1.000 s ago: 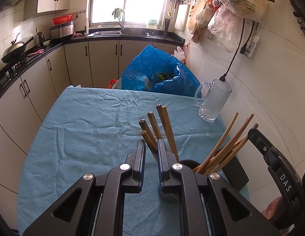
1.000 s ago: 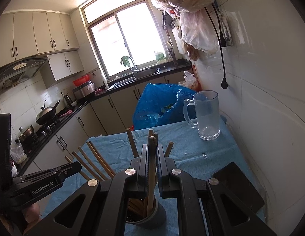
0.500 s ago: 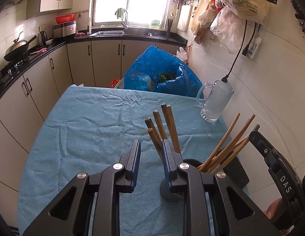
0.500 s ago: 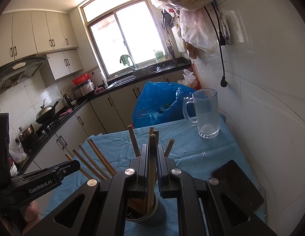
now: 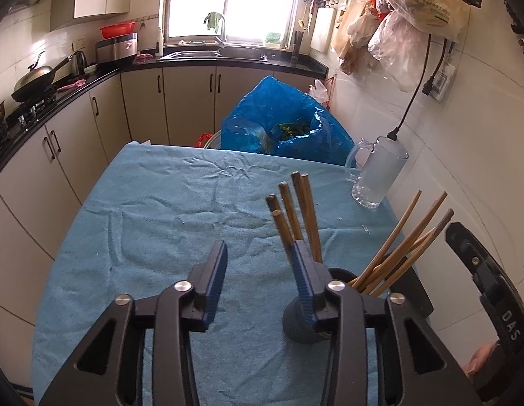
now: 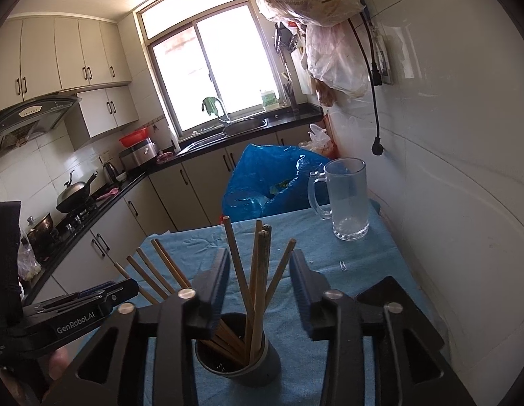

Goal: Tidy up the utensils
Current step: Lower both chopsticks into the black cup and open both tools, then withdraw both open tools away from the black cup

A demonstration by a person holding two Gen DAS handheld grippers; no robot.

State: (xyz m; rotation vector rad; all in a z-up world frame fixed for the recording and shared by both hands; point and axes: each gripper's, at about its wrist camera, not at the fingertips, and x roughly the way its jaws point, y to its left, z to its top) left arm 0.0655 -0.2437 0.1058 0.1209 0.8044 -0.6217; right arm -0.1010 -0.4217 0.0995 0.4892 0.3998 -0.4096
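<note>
A dark grey utensil holder (image 6: 240, 367) stands on the blue table cloth (image 5: 167, 223) and holds several wooden chopsticks (image 6: 258, 270) that fan out of its top. It also shows in the left wrist view (image 5: 301, 324), partly behind my left gripper's right finger. My left gripper (image 5: 260, 272) is open and empty, just left of the holder. My right gripper (image 6: 258, 275) is open above the holder, with chopsticks standing loose between its fingers.
A glass mug (image 6: 346, 199) stands at the table's far right by the tiled wall. A blue plastic bag (image 5: 282, 128) sits behind the table's far edge. A black flat object (image 6: 397, 308) lies right of the holder. Kitchen counters run along the left and back.
Both grippers have opened wide. The right gripper has let go of the chopstick it held, which now stands in the holder. The left gripper has released its chopsticks too.
</note>
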